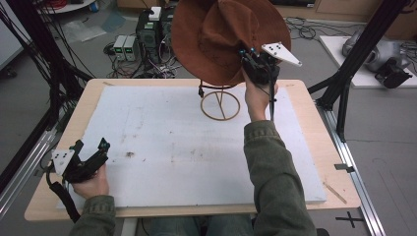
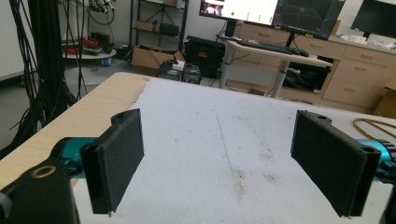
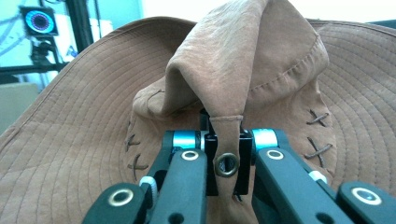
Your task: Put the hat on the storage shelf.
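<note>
— Two grippers: where's each?
— Right gripper [image 1: 252, 58] is clamped on the floppy brown suede hat [image 1: 216, 37], held above the wire ring stand [image 1: 220, 104] near the white mat's [image 1: 196, 157] far edge.
— Left gripper [image 1: 93, 156]?
— Jaws wide apart, empty, near the mat's left edge.

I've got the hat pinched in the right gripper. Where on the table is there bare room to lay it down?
The white mat is bare across its middle and left, between the left gripper at the near-left corner and the wire stand at the far edge. Crowded only around that stand, where the right gripper holds the brown hat up.
</note>
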